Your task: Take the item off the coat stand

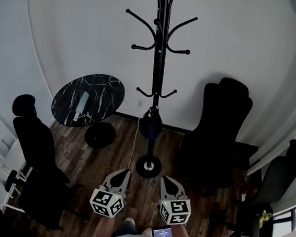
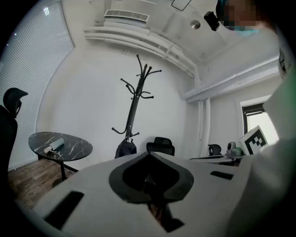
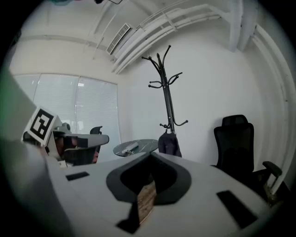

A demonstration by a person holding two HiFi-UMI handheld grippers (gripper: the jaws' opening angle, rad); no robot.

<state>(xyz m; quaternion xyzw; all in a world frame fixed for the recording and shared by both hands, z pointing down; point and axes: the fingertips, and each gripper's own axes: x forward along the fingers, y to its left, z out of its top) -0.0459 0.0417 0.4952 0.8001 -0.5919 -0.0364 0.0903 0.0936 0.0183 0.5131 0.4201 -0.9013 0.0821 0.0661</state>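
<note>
A black coat stand (image 1: 157,64) rises against the white wall. A dark bag (image 1: 151,124) hangs low on its pole, just above the round base (image 1: 148,166). My left gripper (image 1: 126,173) and right gripper (image 1: 165,180) are side by side near the bottom edge, short of the base. Both are shut and hold nothing. The left gripper view shows its jaws meeting (image 2: 149,155) with the stand (image 2: 134,106) and bag (image 2: 125,149) far ahead. In the right gripper view the closed jaws (image 3: 150,155) point toward the stand (image 3: 167,92) and bag (image 3: 169,143).
A round black marble table (image 1: 101,92) with a pale roll (image 1: 82,102) on it stands left of the stand. A black office chair (image 1: 220,128) is to the right, and others sit at far left (image 1: 35,140) and far right (image 1: 284,172). A white cord (image 1: 136,140) hangs by the pole.
</note>
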